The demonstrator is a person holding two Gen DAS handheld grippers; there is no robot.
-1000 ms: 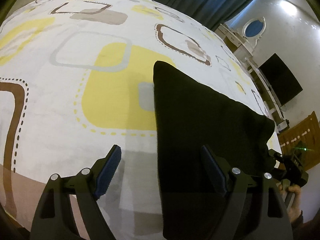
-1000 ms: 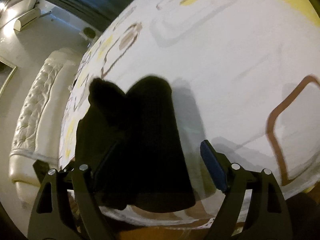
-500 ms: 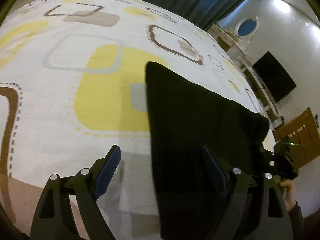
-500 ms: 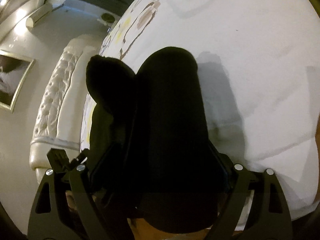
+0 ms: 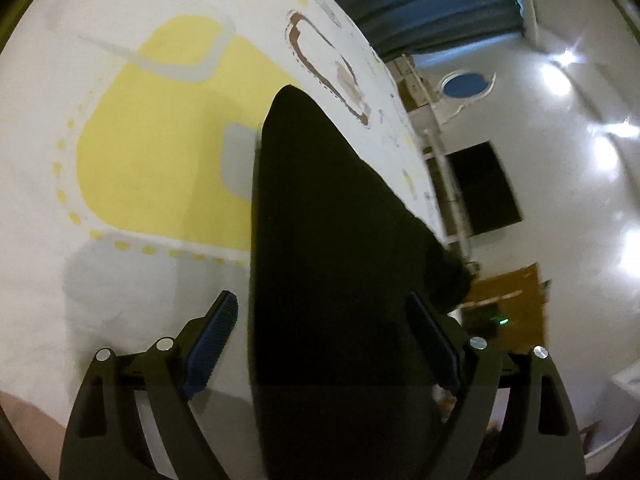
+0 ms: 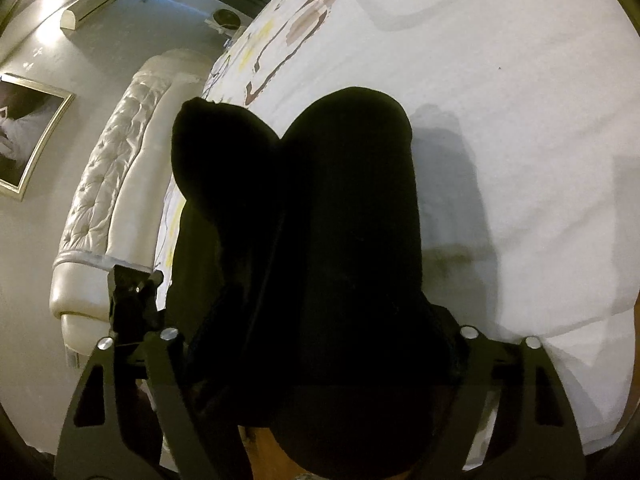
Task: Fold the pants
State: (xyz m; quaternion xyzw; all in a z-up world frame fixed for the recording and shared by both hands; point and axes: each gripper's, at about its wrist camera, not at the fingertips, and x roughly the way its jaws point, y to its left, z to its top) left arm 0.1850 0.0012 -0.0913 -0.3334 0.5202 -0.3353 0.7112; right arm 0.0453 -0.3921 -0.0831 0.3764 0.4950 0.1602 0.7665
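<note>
Left wrist: matte black pants (image 5: 332, 240)

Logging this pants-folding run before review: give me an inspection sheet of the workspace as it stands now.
Surface: white bedsheet with yellow, grey and brown rounded squares.
Job's things: black fabric pants, bunched into two lobes in the right wrist view.
Clutter: nothing seen.
Grippers: left gripper open, straddling the pants' edge; right gripper buried in fabric, state unclear.
Cables: nothing seen.
Surroundings: cream tufted headboard, dark curtains, black wall screen.
</note>
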